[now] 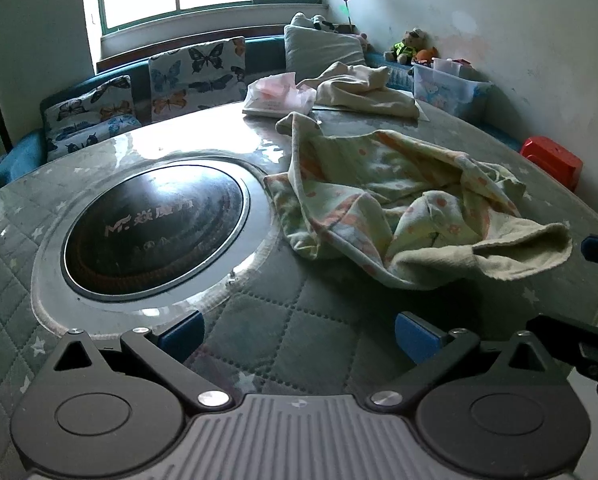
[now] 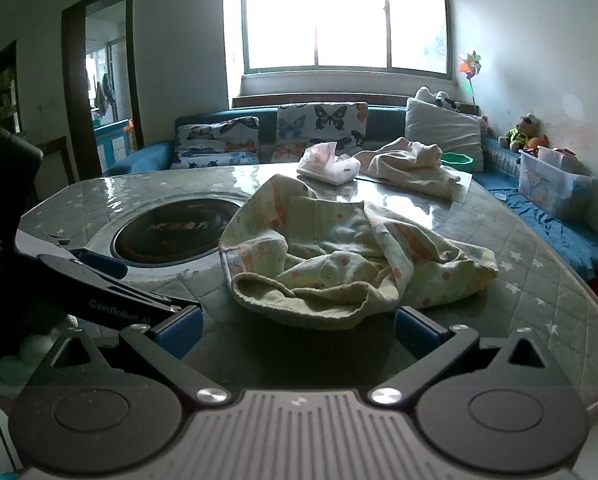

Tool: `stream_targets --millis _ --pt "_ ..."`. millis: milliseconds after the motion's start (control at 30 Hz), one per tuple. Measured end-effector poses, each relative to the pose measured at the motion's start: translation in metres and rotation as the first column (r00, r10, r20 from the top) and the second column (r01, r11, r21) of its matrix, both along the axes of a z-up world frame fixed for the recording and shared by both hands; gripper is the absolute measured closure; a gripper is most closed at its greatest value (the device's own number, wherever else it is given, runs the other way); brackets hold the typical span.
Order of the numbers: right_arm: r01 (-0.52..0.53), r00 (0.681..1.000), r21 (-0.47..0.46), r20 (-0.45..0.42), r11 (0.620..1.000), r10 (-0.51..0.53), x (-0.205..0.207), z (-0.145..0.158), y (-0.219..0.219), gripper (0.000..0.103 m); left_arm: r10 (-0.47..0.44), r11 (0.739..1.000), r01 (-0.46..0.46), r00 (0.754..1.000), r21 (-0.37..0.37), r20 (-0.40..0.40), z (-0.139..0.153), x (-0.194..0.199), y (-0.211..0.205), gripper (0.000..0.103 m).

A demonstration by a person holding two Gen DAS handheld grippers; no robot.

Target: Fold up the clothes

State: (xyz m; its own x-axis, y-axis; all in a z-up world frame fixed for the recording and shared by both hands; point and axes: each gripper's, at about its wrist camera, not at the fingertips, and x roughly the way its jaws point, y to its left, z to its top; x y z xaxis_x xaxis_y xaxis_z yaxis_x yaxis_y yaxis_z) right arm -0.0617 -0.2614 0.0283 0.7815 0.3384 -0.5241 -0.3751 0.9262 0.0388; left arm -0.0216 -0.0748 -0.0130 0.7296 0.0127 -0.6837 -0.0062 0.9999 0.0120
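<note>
A crumpled pale green garment with orange and pink print (image 1: pixel 403 208) lies on the quilted table; it also shows in the right wrist view (image 2: pixel 339 256). A second cream garment (image 1: pixel 367 88) lies bunched at the table's far side, also in the right wrist view (image 2: pixel 411 168). My left gripper (image 1: pixel 299 338) is open and empty, near the table's front edge, left of the printed garment. My right gripper (image 2: pixel 299 330) is open and empty, just short of the garment's near hem. The left gripper's fingers (image 2: pixel 99 262) show at the left of the right wrist view.
A round black cooktop (image 1: pixel 155 224) is set in the table (image 1: pixel 259 340). A pink tissue pack (image 1: pixel 279 96) lies at the far side. A sofa with butterfly cushions (image 1: pixel 195 72), a clear storage box (image 1: pixel 447 88) and a red stool (image 1: pixel 555 160) surround the table.
</note>
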Motion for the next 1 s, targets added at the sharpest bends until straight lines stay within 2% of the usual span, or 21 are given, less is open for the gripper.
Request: stream_targets --millis 100,133,233,1000 --pt "-0.001 1.000 0.003 0.003 1.000 0.001 -0.003 -0.001 -0.001 0.000 0.011 1.000 -0.011 1.000 -0.003 -0.006 -0.005 -0.009 -0.005 0.000" --pt "-0.002 1.000 0.004 0.004 1.000 0.002 -0.004 -0.001 -0.001 0.000 -0.073 0.997 0.074 0.997 0.005 -0.024 0.007 -0.004 0.008 0.000" --pt "0.004 1.000 0.008 0.011 1.000 -0.004 -0.008 -0.001 -0.004 0.000 -0.112 0.994 0.112 0.993 0.005 -0.030 0.012 -0.009 0.012 0.000" --pt "0.026 0.999 0.033 0.028 0.999 -0.027 -0.025 -0.002 -0.021 0.000 -0.136 0.990 0.138 0.989 0.030 -0.057 0.013 -0.019 -0.015 0.000"
